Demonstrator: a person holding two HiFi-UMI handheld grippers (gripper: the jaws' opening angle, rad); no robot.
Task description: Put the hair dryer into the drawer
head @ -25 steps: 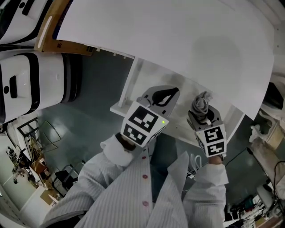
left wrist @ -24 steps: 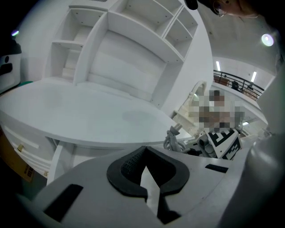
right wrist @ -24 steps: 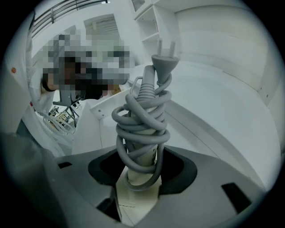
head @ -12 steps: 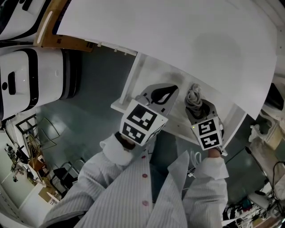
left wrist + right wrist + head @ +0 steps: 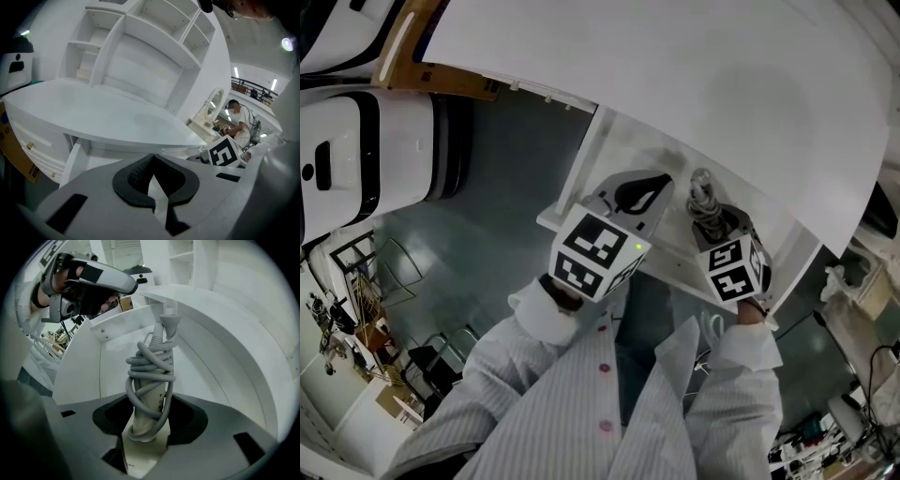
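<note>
The white drawer stands pulled open under the white desk top. My right gripper is shut on the hair dryer, a pale handle wound with grey cord. In the right gripper view the hair dryer points ahead over the drawer floor, between the shut pads of the right gripper. My left gripper hovers over the drawer's left part, shut and holding nothing. From the left gripper view, the left gripper faces the drawer's left wall and the desk edge.
A white and black appliance stands on the floor to the left, by a brown board. A white shelf unit rises on the desk. A person sits far behind. Clutter lies on the floor at lower left.
My right gripper has carried the hair dryer forward and left, deeper into the open drawer. The left gripper has barely moved.
</note>
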